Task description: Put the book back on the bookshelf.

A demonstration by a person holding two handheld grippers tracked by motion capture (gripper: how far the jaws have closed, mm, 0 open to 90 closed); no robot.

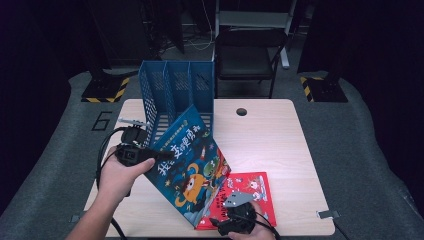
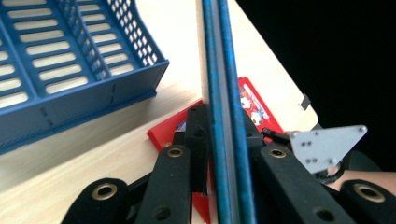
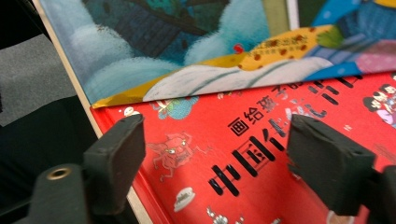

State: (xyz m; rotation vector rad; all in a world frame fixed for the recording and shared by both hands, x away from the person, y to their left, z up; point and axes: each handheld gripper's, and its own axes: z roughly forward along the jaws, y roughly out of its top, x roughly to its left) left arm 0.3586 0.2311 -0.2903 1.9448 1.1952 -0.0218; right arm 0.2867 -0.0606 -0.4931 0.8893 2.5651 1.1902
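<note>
A blue picture book (image 1: 192, 170) stands tilted on the table, its lower edge resting on a red book (image 1: 250, 192) that lies flat near the front edge. My left gripper (image 1: 157, 156) is shut on the blue book's upper left edge. In the left gripper view the blue book (image 2: 224, 93) runs edge-on between the left gripper's (image 2: 224, 126) jaws, with the red book (image 2: 254, 105) beneath. My right gripper (image 1: 217, 222) hovers open at the red book's front corner. In the right gripper view that gripper (image 3: 215, 154) straddles the red book's cover (image 3: 261, 154), just below the blue book (image 3: 187, 46).
A blue slotted file rack (image 1: 175, 90) stands at the back left of the wooden table (image 1: 270, 135), just behind the blue book, and also shows in the left gripper view (image 2: 70, 60). A cable hole (image 1: 241, 111) sits near the far edge. A black chair (image 1: 247, 55) stands beyond.
</note>
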